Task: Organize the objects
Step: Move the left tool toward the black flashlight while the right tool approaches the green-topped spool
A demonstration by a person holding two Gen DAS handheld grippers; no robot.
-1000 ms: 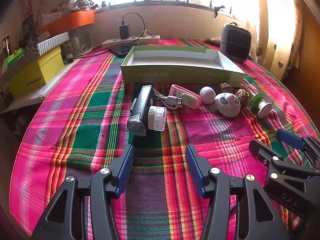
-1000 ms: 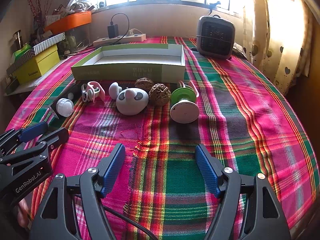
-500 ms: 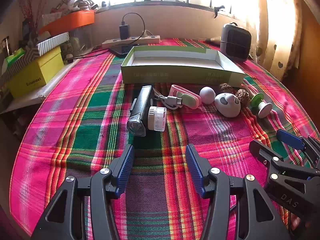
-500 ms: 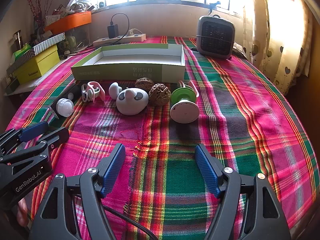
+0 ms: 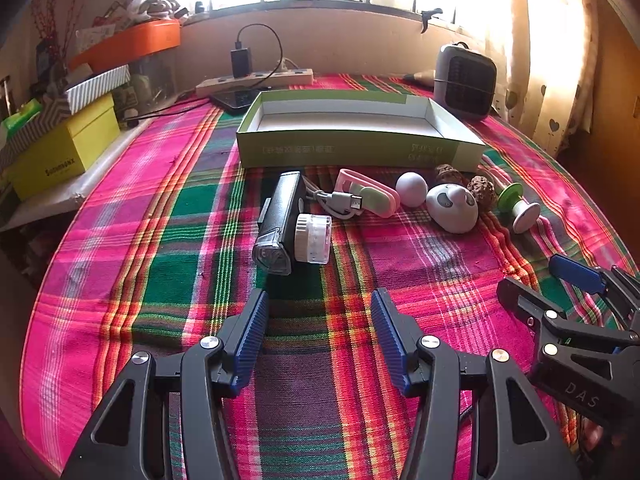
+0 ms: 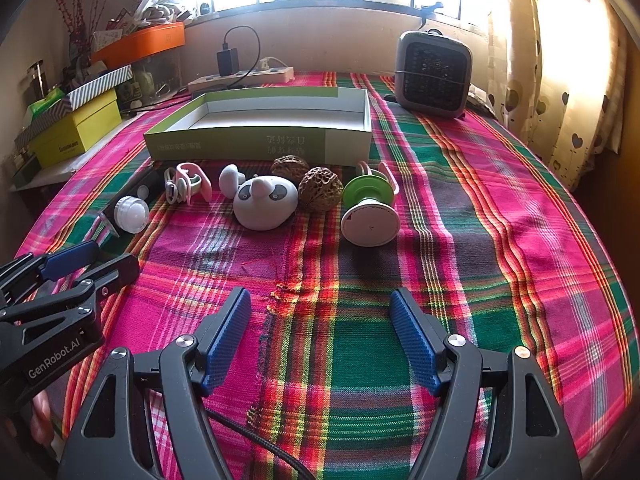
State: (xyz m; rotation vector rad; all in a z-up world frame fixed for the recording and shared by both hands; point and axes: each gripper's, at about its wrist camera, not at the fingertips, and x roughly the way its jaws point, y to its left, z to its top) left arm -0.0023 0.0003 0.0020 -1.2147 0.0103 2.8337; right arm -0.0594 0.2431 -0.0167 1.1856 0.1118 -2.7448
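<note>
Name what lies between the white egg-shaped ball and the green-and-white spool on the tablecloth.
In the left wrist view, the white panda toy and two walnuts lie between the ball and spool.

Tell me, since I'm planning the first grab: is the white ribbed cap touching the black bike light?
Touching: the left wrist view shows the cap pressed against the light.
</note>
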